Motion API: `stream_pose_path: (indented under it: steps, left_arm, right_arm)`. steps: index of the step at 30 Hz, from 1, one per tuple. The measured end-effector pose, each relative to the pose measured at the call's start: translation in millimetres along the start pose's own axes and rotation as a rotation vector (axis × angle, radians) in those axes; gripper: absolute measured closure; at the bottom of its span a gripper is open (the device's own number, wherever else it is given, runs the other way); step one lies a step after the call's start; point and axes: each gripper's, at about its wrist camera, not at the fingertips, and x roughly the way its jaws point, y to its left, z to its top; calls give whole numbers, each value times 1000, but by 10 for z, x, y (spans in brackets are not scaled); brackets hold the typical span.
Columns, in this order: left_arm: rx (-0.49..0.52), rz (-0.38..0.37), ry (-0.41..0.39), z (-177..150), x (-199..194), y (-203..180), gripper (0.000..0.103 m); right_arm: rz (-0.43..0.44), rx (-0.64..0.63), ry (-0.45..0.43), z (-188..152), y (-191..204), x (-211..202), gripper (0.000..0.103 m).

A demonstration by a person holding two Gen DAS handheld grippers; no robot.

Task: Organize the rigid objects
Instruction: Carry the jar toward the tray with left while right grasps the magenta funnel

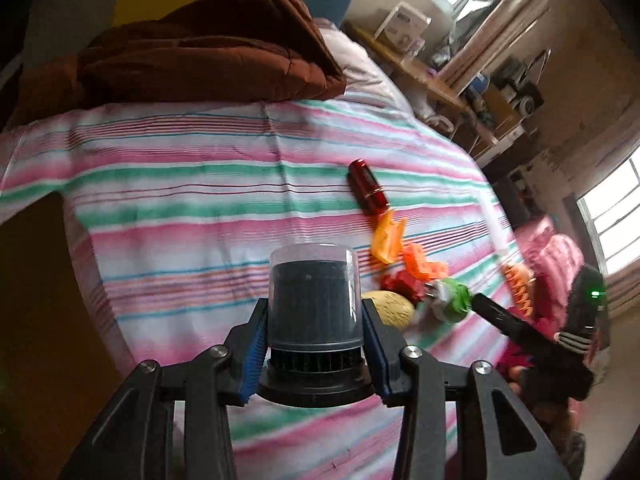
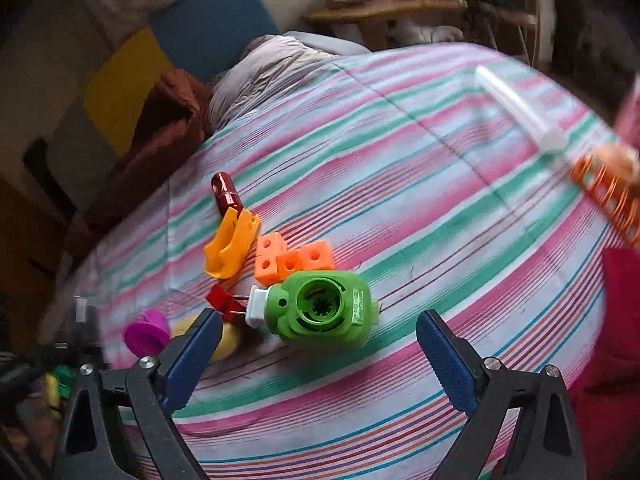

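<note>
**Bunch of small plastic bits spread over the striped bedspread**

The black cylinder with a clear cap [image 1: 314, 304] stands upright, lifted off the bed, pinched at its sides. The green plastic housing [image 2: 320, 310] lies on its side, round opening facing up, white plug end pointing at a little red clip [image 2: 222, 300]. Just behind it sit joined orange cubes [image 2: 292, 260], with a yellow-orange curved piece [image 2: 230, 246] beside them and a shiny dark red tube [image 2: 226, 196] touching that one's far end. A purple cup [image 2: 146, 332] is tipped over near a yellowish lump [image 1: 394, 308]. A clear tube [image 2: 520, 112] and orange grid piece [image 2: 608, 200] lie well apart.
</note>
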Motion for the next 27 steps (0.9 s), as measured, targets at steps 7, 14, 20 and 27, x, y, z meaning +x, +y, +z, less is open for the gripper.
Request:
stream_pose_path:
  steps: [7, 14, 20, 27]
  left_arm:
    - [-12, 2, -95, -381, -543, 129, 59]
    - [-33, 22, -160, -816, -977, 291, 59]
    - [-108, 47, -194, -1161, -1268, 563, 59]
    - [-193, 131, -246, -1560, -1630, 973, 59]
  right_arm:
    - [161, -347, -95, -226, 777, -249, 4]
    - [216, -569, -31, -419, 1566, 13, 0]
    - [129, -637, 77, -479, 1903, 591, 14]
    - [184, -658, 138, -636, 1901, 576, 46]
